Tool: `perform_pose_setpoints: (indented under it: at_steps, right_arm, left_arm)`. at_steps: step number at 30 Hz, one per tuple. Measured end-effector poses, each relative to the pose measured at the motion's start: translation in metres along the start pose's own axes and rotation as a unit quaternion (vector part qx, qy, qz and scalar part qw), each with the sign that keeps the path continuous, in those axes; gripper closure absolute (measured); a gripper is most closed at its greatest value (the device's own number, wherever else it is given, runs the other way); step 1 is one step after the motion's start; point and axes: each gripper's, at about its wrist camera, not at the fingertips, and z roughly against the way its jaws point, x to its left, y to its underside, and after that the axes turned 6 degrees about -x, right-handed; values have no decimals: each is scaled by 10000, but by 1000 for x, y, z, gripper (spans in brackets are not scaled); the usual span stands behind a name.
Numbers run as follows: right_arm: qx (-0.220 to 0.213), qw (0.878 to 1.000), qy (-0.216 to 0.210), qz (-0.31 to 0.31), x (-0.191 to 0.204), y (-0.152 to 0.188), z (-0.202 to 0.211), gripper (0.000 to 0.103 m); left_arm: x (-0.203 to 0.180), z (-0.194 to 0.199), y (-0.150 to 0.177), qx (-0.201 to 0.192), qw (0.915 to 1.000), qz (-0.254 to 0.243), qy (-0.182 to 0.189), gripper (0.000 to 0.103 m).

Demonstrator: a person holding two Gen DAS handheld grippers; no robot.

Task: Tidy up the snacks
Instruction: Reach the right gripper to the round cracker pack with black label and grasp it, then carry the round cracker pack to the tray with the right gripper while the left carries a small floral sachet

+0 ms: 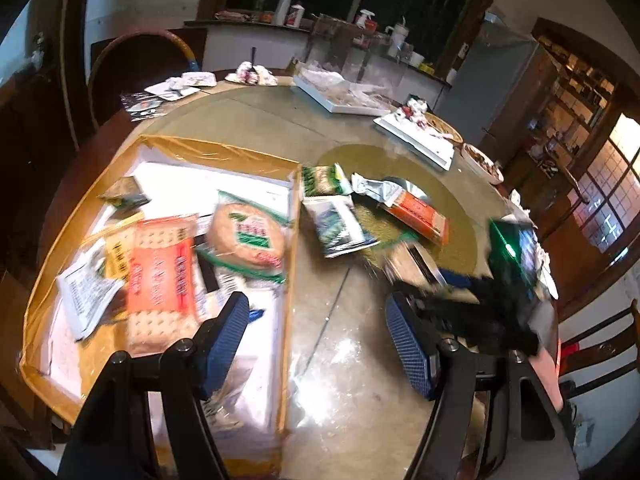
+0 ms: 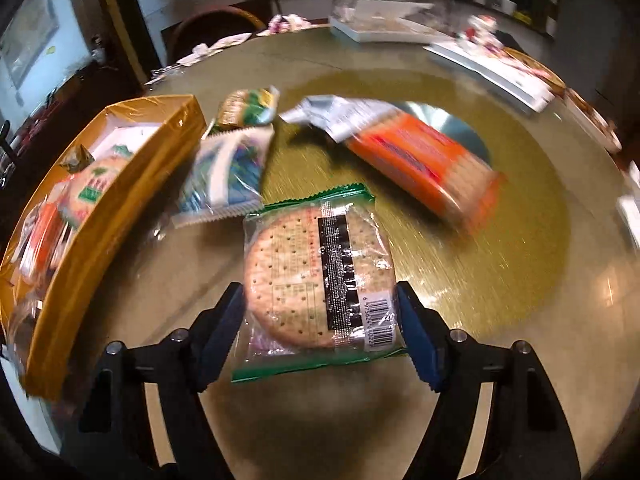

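1. The round table, topped with a glossy olive-gold surface, is seen carrying all snack items; white trays and plates are set along its far edge.
2. The orange-walled box is placed at the left of the table. Several packets are already contained in it, among them an orange cracker pack and a round biscuit pack with a green label.
3. The long orange cracker sleeve is laid on the table to the far right of centre, its silver end torn open.
4. The round cracker packet, label side down with its barcode showing, is laid flat near the centre.
5. Two smaller green-and-white packets are located just beside the box's right wall.
6. The right gripper is spread around the round cracker packet; its pads are positioned just beside the wrapper's edges. Firm contact cannot be confirmed.
7. The left gripper is held spread and empty, over the box's near right wall.
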Motion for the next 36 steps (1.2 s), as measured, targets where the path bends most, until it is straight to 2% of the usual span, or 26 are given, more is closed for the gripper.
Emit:
perform_pose_setpoints:
  at_steps: [5,8,12,16,19,22,26,32,34,36]
  right_arm:
    - [-74,9983,329,-482,-18,46,39,28]
    - [-203,9961,439,-740,-23,66,55,28]
    - [-346,9947,317,-911,-23,76,65,28]
    - [-418,9941,166,-991,-26,77,65,28]
    - [-455,9943,103,-956,-27,77,64,28]
    - [-460,9947,154,-906,-25,77,64,28]
    - [-485,9947,205,-888,-23,78,64,28]
    - [-470,9960,377,-661,-14,86,67,27]
    - [-455,9966,475,-502,-9,90,68,27]
    - [-442,9968,505,-440,-7,93,70,27]
  left_arm:
    - [-27,-47,-14,519,9983,-92,233,32]
    - [-44,-84,-30,780,9967,-95,183,32]
    - [-59,-139,-49,1129,9933,-208,-99,32]
    - [-57,-182,-56,1387,9882,-263,-588,34]
    - [-54,-196,-53,1368,9845,-374,-1034,43]
    - [-59,-194,-47,1264,9827,-700,-1158,51]
    - [-66,-174,-28,1355,9816,-1054,-834,61]
    - [-71,-106,37,1540,9731,-1693,-257,62]
    - [-73,-79,64,1450,9699,-1950,-181,62]
    - [-72,-61,81,1424,9702,-1958,-107,61]
